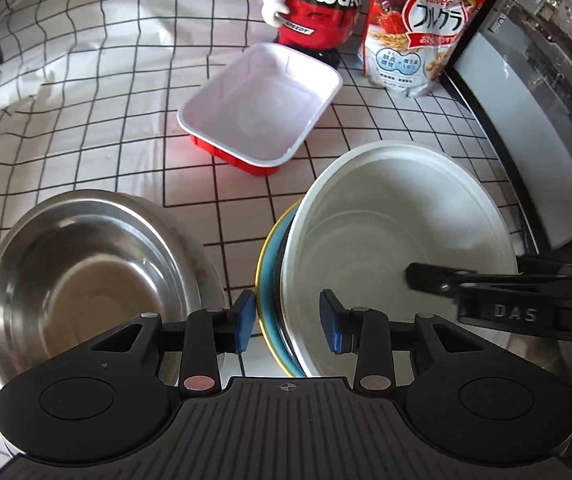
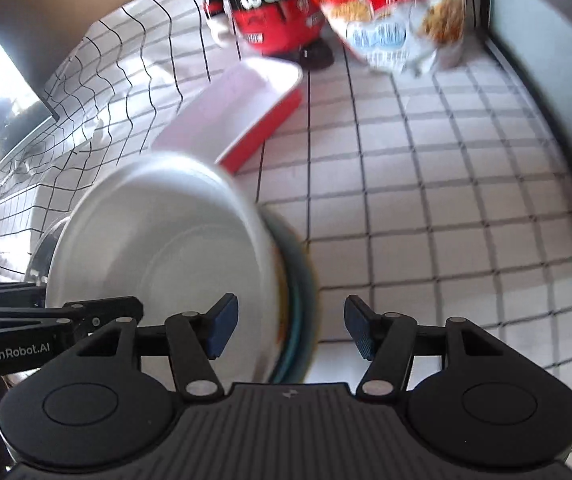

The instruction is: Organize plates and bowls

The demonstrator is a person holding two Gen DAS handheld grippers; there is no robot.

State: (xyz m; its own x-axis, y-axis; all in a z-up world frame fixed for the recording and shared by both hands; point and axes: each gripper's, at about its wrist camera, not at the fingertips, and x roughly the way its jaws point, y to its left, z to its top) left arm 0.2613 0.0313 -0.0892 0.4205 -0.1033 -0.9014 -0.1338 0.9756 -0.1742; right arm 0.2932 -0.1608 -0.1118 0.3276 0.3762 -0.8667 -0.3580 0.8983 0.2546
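Between the left tool [image 1: 287,326] pads sat the rims of a tilted white bowl [image 1: 397,232] and blue plate [image 1: 268,280], ungripped; the right tool [image 2: 291,328] likewise straddled them. Closing squarely on both rims seemed wise, near the desk's [image 1: 86,120] front edge.

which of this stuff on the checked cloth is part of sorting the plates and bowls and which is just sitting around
Part of the job:
- steel bowl
- white bowl
- blue plate under it
- red tray

Just lying about:
- red figurine
- cereal bag
- grey appliance
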